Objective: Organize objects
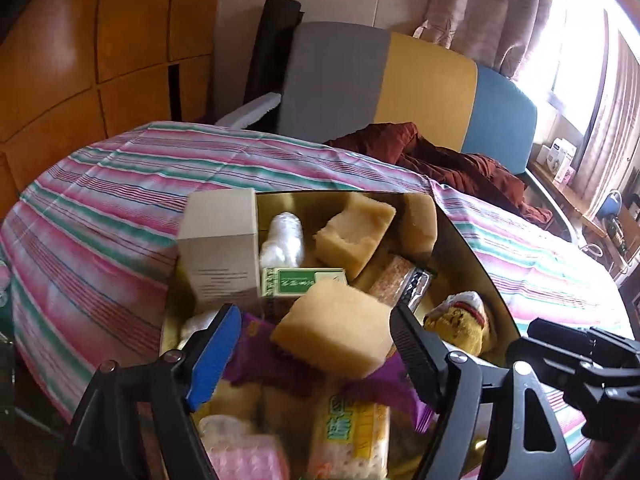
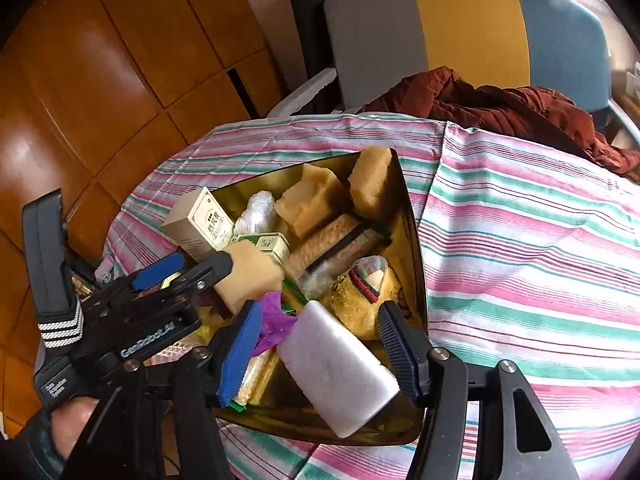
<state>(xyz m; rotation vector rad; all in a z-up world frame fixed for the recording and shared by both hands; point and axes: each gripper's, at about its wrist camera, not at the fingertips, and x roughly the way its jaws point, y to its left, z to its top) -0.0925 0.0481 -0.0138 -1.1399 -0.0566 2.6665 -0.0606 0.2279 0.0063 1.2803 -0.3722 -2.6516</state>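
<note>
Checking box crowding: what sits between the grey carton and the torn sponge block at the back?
A white plastic-wrapped roll stands between grey carton and torn sponge, seen in both views.
</note>
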